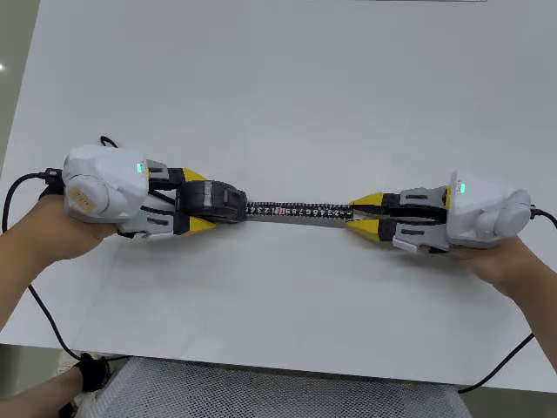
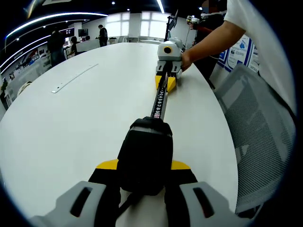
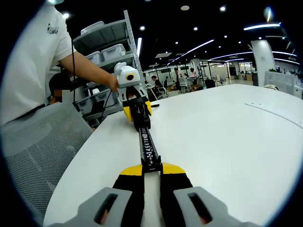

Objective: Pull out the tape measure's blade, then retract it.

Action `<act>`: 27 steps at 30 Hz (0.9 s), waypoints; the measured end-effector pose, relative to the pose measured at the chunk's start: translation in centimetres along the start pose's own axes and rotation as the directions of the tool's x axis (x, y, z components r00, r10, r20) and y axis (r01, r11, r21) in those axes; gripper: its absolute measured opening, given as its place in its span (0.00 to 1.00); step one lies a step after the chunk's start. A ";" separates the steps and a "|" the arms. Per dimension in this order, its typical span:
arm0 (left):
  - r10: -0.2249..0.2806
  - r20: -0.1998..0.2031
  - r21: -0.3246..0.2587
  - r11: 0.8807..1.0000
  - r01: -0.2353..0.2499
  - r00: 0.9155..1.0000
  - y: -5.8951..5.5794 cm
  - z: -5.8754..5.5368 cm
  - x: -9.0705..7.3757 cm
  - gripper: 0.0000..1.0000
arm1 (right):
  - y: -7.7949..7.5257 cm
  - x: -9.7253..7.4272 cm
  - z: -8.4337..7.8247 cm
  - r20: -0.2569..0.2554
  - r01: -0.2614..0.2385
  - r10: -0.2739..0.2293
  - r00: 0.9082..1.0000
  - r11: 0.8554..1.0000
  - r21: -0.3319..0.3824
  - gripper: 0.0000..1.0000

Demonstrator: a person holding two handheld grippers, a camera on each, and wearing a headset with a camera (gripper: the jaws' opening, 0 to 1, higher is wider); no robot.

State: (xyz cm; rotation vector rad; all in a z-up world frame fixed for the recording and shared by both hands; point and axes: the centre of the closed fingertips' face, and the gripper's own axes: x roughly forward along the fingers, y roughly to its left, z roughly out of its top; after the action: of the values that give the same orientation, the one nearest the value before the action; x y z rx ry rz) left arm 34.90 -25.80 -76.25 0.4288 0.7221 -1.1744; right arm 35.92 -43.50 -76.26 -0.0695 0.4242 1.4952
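A black tape measure case [image 1: 211, 201] sits between the yellow-tipped jaws of my left gripper [image 1: 193, 202], which is shut on it; in the left gripper view the case [image 2: 146, 155] fills the space between the jaws of the left gripper [image 2: 144, 165]. A short length of dark numbered blade [image 1: 298, 211] runs from the case to my right gripper [image 1: 364, 214], which is shut on the blade's end. In the right gripper view the blade [image 3: 147, 147] stretches away from the right gripper [image 3: 151, 168] to the case [image 3: 139, 114]. The blade [image 2: 160, 101] hangs just above the white table [image 1: 287, 87].
A mesh chair back [image 1: 261, 392] stands at the table's near edge. Black cables [image 1: 43, 313] trail from both grippers. A thin strip [image 2: 73, 78] lies on the table beyond. Shelves with bins [image 3: 102, 52] and several people stand in the background.
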 end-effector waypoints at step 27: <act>-0.006 -0.004 0.005 1.000 0.006 1.000 -0.1 0.0 0.1 0.32 | 0.1 -1.7 -0.4 0.018 0.015 -0.015 1.000 1.000 0.025 0.09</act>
State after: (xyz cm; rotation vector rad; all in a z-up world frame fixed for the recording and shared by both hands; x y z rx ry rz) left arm 34.83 -25.90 -76.27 0.4335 0.7245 -1.1810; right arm 35.73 -45.25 -76.07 -0.0393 0.4262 1.4747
